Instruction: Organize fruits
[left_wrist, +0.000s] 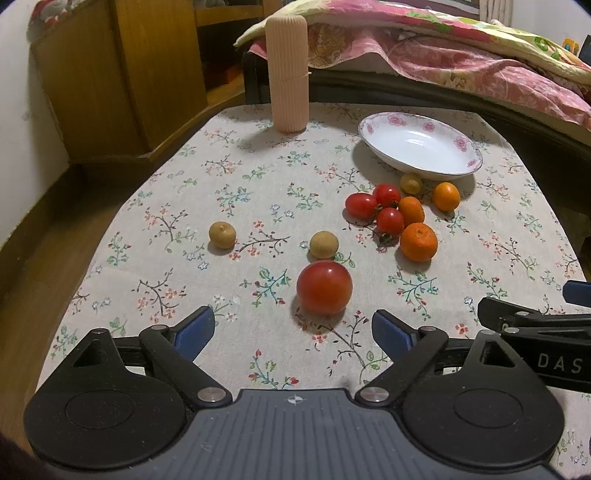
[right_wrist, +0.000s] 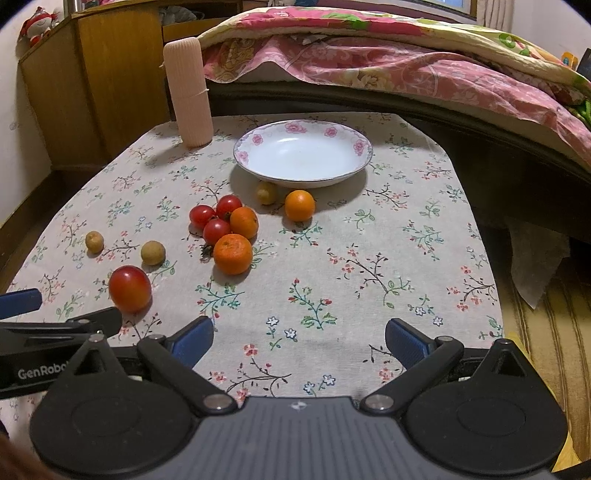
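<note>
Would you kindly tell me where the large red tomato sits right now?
In the left wrist view, the large red tomato lies on the floral tablecloth just ahead of the open left tool, beside a tan longan.

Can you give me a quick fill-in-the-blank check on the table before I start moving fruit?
1. The floral-rimmed dish holds ____ fruit.
2. The large red tomato lies just ahead of the ____ hand-held gripper.
3. The small cherry tomatoes in the cluster number ____.
4. The tall ribbed pink container stands ____.

Missing words: no; left; three; upright
</note>
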